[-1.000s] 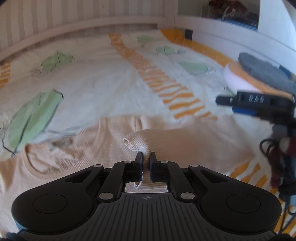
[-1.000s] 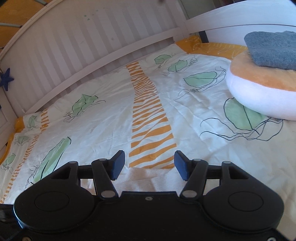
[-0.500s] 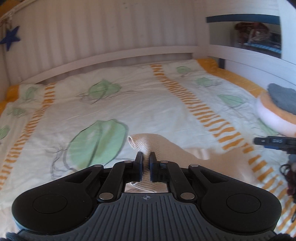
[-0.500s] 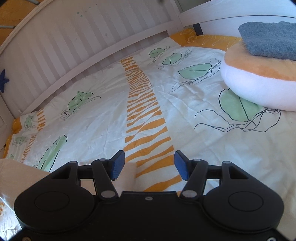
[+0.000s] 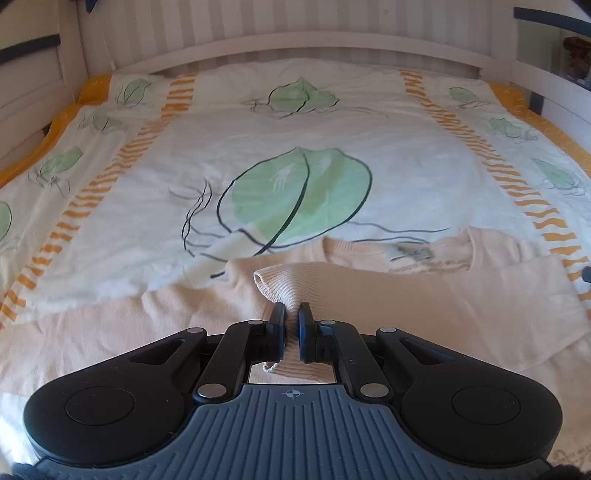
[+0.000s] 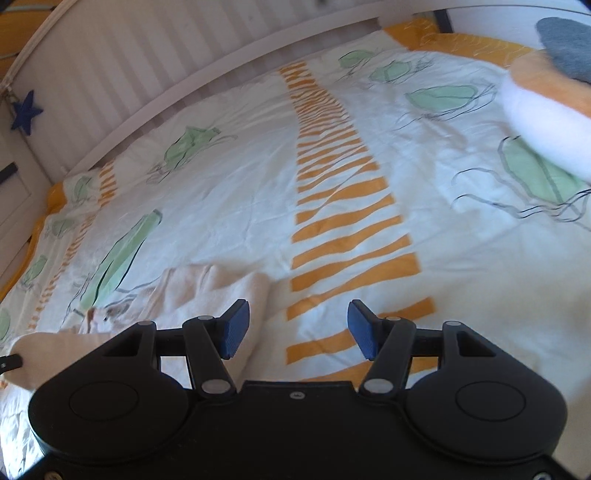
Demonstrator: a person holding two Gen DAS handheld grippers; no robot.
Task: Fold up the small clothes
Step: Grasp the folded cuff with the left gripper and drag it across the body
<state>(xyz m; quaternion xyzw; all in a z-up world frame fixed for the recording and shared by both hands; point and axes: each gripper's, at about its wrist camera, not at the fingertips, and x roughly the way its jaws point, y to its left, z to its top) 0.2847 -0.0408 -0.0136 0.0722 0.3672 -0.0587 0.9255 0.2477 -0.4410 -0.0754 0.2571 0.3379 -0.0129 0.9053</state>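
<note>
Left gripper (image 5: 291, 314) pinched tight on ribbed cuff of peach knitted sweater (image 5: 424, 295), spread across leaf-printed cotton bedcover (image 5: 332, 110). Right gripper (image 6: 297, 325) held wide, empty, above orange-striped sheet.

On the bed (image 5: 332, 110) we see the sweater (image 5: 424, 295) spread flat across the near part of the cover, its neckline toward the headboard (image 5: 295, 33) and right of the middle in the left wrist view. Our left gripper (image 5: 291, 315) sits over the sweater's near middle with the sleeve cuff (image 5: 280, 286) pinched between its fingers and standing up just ahead of them. In the right wrist view the sweater lies to the left of our right gripper (image 6: 297, 328), whose fingers stand apart above the cover, and the cushion (image 6: 546, 110) rests far right with a folded towel (image 6: 569, 44) on top.
</note>
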